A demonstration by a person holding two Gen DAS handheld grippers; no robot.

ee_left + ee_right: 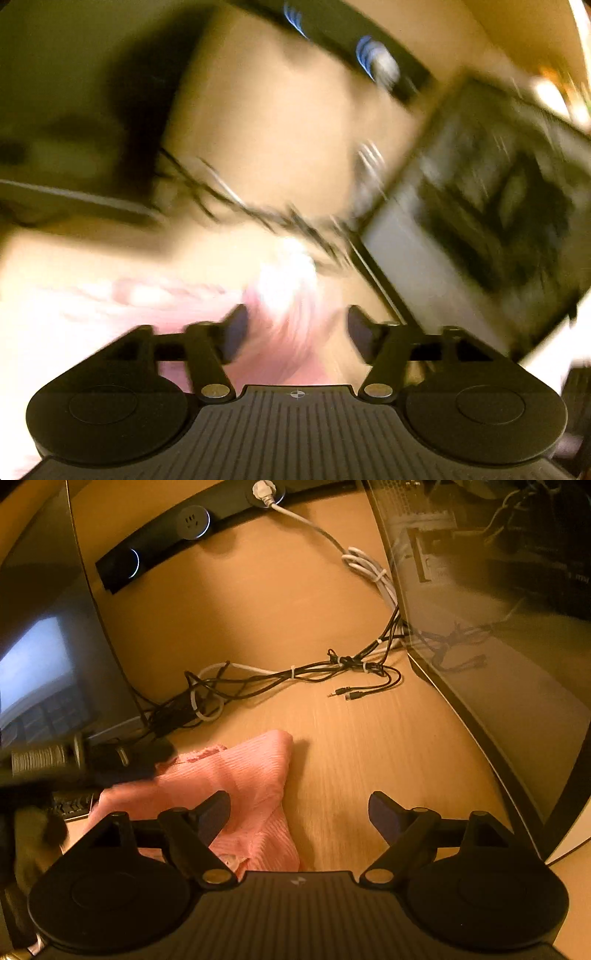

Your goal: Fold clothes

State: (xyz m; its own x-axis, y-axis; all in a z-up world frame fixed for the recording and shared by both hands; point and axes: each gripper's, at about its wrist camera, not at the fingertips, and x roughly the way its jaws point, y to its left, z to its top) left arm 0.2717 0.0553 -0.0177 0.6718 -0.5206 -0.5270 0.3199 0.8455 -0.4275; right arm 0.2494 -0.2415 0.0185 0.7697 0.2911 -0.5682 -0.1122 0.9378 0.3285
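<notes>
A pink ribbed garment (251,775) lies bunched on the wooden desk (369,746). My right gripper (301,812) hovers just above its right edge, open; its left finger is over the cloth and its right finger over bare wood. The left wrist view is badly smeared by motion. There my left gripper (298,332) is open, with the pink garment (280,354) showing in the gap and under the left finger; no pad presses on it. In the right wrist view, a dark blurred shape that looks like the left gripper (129,757) is at the cloth's far left corner.
A tangle of black and white cables (295,672) lies behind the garment. A black power strip (166,535) runs along the back. A monitor (44,664) and keyboard (74,805) stand left, and a glass-sided computer case (498,646) is at the right.
</notes>
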